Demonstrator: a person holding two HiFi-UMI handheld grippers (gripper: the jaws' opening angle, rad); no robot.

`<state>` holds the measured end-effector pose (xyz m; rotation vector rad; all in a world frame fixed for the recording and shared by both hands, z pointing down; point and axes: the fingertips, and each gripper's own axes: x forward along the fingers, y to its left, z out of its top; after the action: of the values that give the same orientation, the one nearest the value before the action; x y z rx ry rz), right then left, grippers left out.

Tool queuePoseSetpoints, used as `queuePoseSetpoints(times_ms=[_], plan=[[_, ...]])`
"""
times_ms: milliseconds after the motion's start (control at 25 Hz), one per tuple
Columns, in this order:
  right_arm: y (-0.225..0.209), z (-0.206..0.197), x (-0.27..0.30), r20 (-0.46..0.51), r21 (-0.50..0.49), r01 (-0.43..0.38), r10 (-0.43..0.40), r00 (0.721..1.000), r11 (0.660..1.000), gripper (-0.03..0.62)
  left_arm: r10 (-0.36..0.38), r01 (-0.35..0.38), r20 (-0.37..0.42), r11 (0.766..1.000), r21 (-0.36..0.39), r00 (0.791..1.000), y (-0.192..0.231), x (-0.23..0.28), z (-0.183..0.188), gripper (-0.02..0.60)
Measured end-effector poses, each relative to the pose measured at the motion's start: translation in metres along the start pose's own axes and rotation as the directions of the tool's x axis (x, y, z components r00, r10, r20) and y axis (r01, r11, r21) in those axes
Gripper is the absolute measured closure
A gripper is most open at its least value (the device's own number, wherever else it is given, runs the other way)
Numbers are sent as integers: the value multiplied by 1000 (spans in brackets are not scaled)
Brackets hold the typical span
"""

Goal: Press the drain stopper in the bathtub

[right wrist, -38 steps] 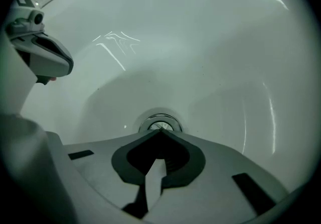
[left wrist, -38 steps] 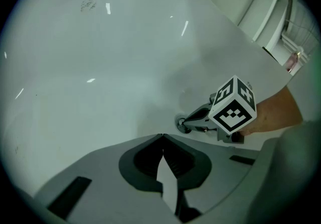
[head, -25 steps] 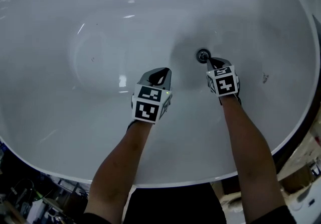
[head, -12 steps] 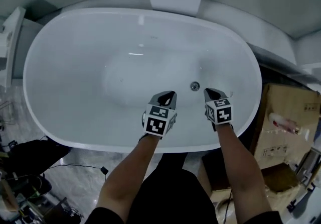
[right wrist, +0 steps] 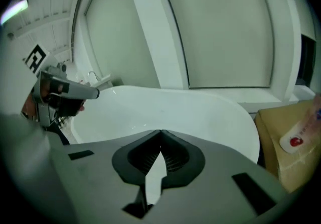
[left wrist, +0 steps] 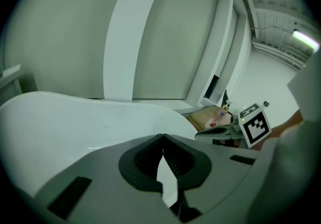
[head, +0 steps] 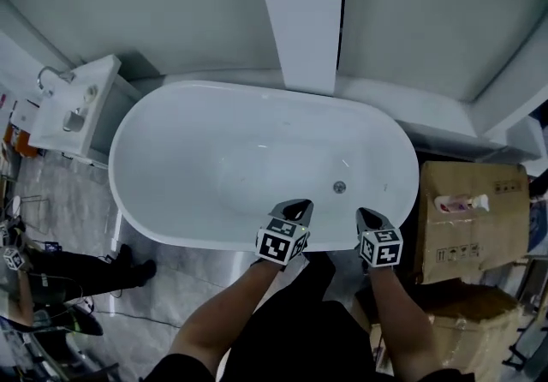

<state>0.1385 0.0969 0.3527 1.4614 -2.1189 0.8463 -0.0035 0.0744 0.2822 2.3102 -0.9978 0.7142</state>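
Two tongs pressed together (tips meeting), left gripper, right gripper, glossy white oval bathtub, small round drain stopper.

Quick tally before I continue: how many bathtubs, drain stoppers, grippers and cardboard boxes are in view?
Bathtub: 1
Drain stopper: 1
Grippers: 2 (left gripper, right gripper)
Cardboard boxes: 2 (upper box, lower box)
Total: 6
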Motion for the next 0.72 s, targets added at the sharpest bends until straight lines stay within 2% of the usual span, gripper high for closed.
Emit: queuePoseSetpoints(times_ms=[80,200,320,440,560,720], plan=[[12,7,-33,50,73,0,-4,999,997,579,3,-4,12,1000,31,1000,-17,-33,2,568],[43,22,-81,126,137,-36,19,992,990,580,7,-8,29,1000,28,1000,-42,-85,1,568],[85,43,-128,205,57,-103,89,975,993,579,-4,4,74,1000,6,997,-66,-127,10,568],[116,64,-170,260,-31,-136,139,956,990,580,-11,6,126,999,37,992,-86,-156,28,568],[137,84,-210,311,-13,-161,157,937,987,580,-35,23,185,997,68,982,-103,-189,48,568],[174,110,-253,388,-15,-197,187,902,980,580,-52,23,284,994,106,957,-108,-248,73,568]])
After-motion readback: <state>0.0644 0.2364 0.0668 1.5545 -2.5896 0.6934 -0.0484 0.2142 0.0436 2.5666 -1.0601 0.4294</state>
